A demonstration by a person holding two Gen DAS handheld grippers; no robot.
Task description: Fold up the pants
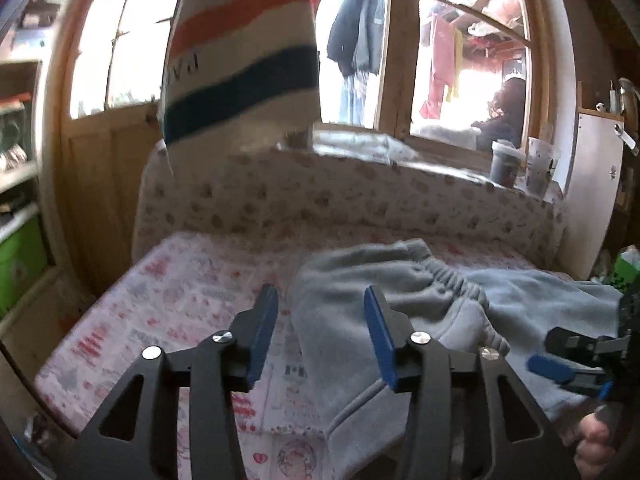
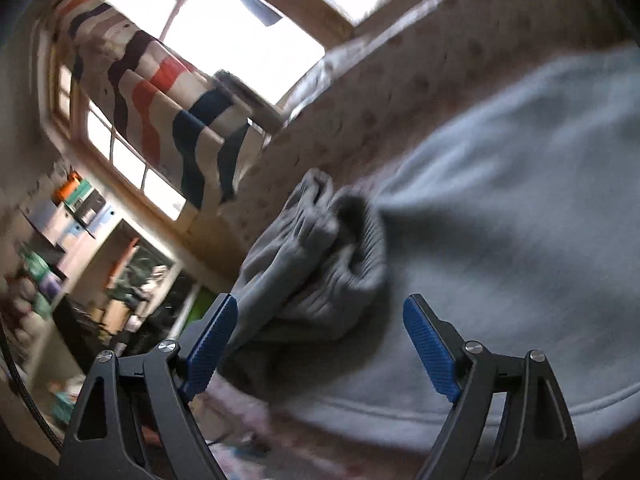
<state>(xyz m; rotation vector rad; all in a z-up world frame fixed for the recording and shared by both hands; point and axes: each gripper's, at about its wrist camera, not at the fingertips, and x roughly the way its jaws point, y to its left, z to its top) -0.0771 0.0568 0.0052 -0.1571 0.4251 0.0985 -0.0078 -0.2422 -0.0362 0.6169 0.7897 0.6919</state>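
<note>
Pants point(image 1: 384, 280) grey, on bed | curtain point(image 1: 240, 60) lettering unreadable

The lower legs of the grey fleece pants point(image 1: 352, 300) run off the bottom edge. Lettering on the hanging striped cream cloth point(image 1: 240, 52) is perhaps too blurred to read.

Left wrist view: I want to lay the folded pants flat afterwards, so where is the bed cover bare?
The free patch is the printed bed cover left of the grey pants, bordered behind by the spotted cushion. The right side is crowded: the pants spread there, with the right gripper over them. The sill behind holds two cups.
</note>
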